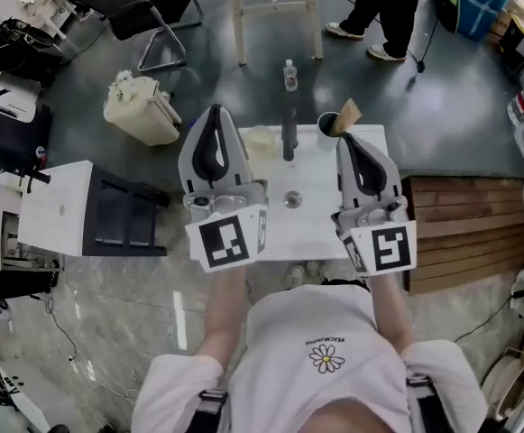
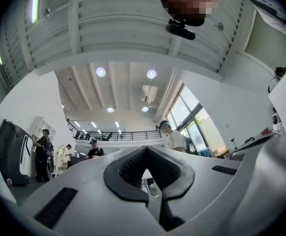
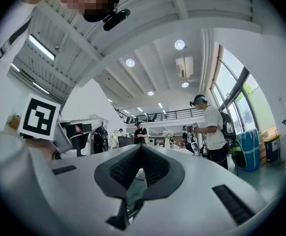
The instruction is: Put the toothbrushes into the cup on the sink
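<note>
Left gripper view shows the left hand-held gripper (image 2: 145, 150) with its dark ribbed pads (image 2: 128, 168) pressed together at the tips and holding nothing; only a narrow wedge of gap opens lower down. The right gripper view shows the same of the right hand-held gripper (image 3: 140, 148): tips meeting, nothing pinched. In the head view both are held up above the white sink (image 1: 307, 165), left (image 1: 214, 114) and right (image 1: 344, 138), touching nothing. They cover the sink's left and right sides, and their marker cubes (image 1: 228, 239) hide its near edge. The cup (image 1: 326, 124) stands at the sink's back right corner, just right of the dark faucet (image 1: 289, 133). It is round and dark inside, and a tan piece (image 1: 349, 114) leans out of it to the right, too small to identify.
</note>
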